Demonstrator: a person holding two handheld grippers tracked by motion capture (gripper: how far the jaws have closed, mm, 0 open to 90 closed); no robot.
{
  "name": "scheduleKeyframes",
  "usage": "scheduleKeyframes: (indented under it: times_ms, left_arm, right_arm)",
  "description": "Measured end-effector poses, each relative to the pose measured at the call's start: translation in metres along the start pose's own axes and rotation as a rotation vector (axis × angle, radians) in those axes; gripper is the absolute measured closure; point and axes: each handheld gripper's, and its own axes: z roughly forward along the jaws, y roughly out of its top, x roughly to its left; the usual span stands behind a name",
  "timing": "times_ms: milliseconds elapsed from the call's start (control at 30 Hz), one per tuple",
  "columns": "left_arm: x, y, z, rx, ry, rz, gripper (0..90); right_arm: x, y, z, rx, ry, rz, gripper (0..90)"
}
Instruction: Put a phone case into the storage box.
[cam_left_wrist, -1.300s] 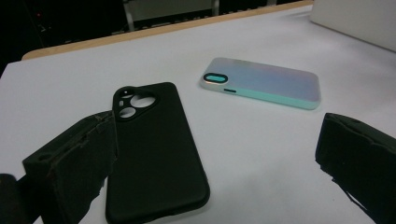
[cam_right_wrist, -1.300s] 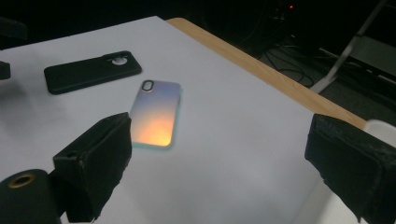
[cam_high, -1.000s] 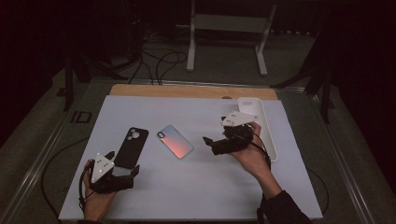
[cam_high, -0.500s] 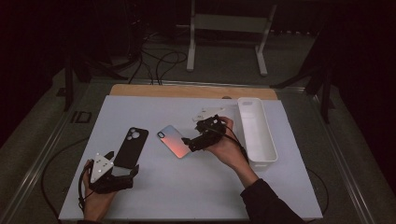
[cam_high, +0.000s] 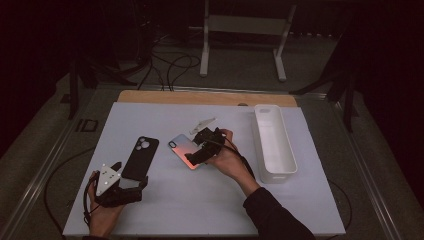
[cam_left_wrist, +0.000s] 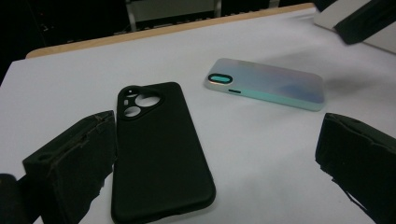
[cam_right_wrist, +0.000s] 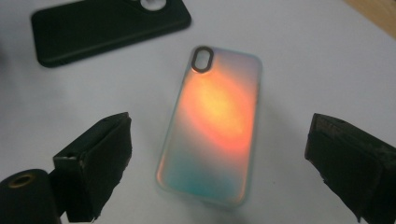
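At a white-topped table (cam_high: 165, 215), your right gripper (cam_high: 196, 156) hangs just above the near end of a flat, iridescent orange-and-teal phone case (cam_high: 182, 148), its two black jaws spread wide with the case lying between and below them, untouched. In the right gripper view that case (cam_right_wrist: 212, 123) lies lengthwise ahead of the jaws, camera cut-out at the far end. Your left gripper (cam_high: 132, 186) rests low on the table, jaws likewise spread and pinching nothing; a matte black rubbery phone case (cam_left_wrist: 156, 149) lies just beside its left jaw. To the right of your right gripper, well apart, a long white plastic tray (cam_high: 274, 142) stands on the table.
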Motion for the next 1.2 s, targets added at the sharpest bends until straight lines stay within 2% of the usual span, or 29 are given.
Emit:
scheduleKeyframes:
  times_ms: [100,133,300,467,700,967,1133,1200]
  left_arm:
    - [0.0,0.0,0.0,0.001,0.0,0.0,0.1]
    - [0.0,0.0,0.0,0.0,0.0,0.0,0.1]
    - [0.0,0.0,0.0,0.001,0.001,0.0,0.1]
    - [0.001,0.0,0.0,-0.002,0.001,-0.001,0.1]
    - [0.001,0.0,0.0,0.001,0.001,0.001,0.1]
    - [0.001,0.0,0.0,0.002,0.004,0.003,0.1]
    - [0.001,0.0,0.0,0.003,0.004,0.002,0.1]
    - [0.001,0.0,0.0,0.003,0.004,0.002,0.2]
  right_arm:
    - [0.0,0.0,0.007,0.015,-0.001,-0.002,7.1]
    - [0.001,-0.001,0.014,0.032,0.002,0.009,7.1]
    - [0.002,-0.002,0.025,0.058,0.005,0.027,7.1]
    - [0.006,-0.002,0.039,0.097,0.009,0.019,7.1]
    - [0.009,-0.002,0.049,0.122,0.015,0.018,7.0]
    - [0.012,-0.003,0.057,0.139,0.016,0.04,7.1]
    - [0.012,-0.003,0.061,0.159,0.004,0.038,7.1]
    - [0.012,-0.003,0.063,0.172,-0.014,0.043,7.1]
